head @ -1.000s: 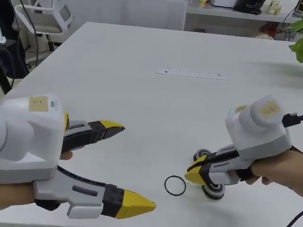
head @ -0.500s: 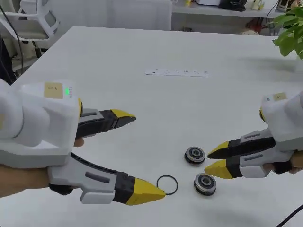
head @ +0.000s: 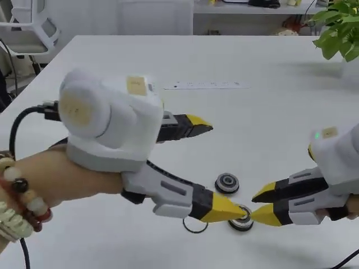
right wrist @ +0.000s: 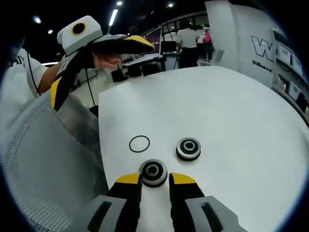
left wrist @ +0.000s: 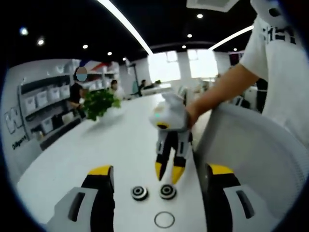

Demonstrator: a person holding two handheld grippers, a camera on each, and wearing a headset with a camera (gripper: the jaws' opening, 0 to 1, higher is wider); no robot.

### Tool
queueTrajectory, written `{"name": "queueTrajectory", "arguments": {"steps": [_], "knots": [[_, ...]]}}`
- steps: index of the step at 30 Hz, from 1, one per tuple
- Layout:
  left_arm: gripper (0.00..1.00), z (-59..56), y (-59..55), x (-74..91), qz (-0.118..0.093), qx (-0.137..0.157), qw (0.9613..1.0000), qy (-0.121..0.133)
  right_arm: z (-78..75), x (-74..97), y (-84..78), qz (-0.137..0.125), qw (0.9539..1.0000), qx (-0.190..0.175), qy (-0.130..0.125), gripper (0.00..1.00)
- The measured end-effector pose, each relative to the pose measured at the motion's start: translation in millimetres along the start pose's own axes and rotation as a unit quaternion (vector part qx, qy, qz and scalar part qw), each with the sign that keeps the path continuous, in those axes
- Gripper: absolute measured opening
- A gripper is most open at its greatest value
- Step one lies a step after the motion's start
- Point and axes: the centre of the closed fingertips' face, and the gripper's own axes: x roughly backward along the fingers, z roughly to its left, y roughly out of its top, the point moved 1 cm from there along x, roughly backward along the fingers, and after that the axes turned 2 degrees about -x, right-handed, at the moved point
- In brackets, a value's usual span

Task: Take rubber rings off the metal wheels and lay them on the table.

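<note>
on the surface (head: pixel 252 112), by our right gripper's (head: pixel 259 204) narrowly parted, empty jaws, the near wheel's (right wrist: pixel 153 172) ring (right wrist: pixel 153 162) looks thin and stretchy, best pinched at its rim, we judge; our left gripper's (head: pixel 225 168) jaws gape empty.

rubber ring (head: pixel 194 231): upper arc hidden behind left tongs (head: pixel 227 170) | near wheel (head: pixel 242 223): partly covered by both tongs' tips | right tongs (head: pixel 253 205): body cut off at picture edge | plant (head: pixel 336 31): cropped at corner

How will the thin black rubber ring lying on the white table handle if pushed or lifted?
The thin black rubber ring looks floppy: its cord is very slim and it lies flat on the white table. Probably very light, so a push would likely slide it. Lying flat, it seems unlikely to roll.
</note>
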Motion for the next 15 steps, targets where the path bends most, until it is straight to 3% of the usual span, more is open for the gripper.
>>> {"name": "queueTrajectory", "arguments": {"steps": [3,6,10,15], "knots": [[0.72,3.5,-1.1,-11.9,0.001,0.000,1.0000,-0.004,-3.7,-0.8,-4.3,0.001,1.0000,0.000,-0.004,0.21],[0.64,8.8,-10.1,-28.0,0.020,-0.017,0.9996,-0.006,-5.2,0.1,-8.5,0.008,0.9999,-0.002,-0.007,0.21],[0.55,11.3,-18.8,-45.5,0.024,-0.015,0.9995,-0.013,-5.2,0.0,-8.9,0.009,0.9999,-0.004,-0.006,0.21],[0.49,10.9,-40.3,-61.6,0.034,0.000,0.9994,-0.010,-5.1,-4.0,-17.3,0.022,0.9997,-0.001,-0.006,0.21]]}}
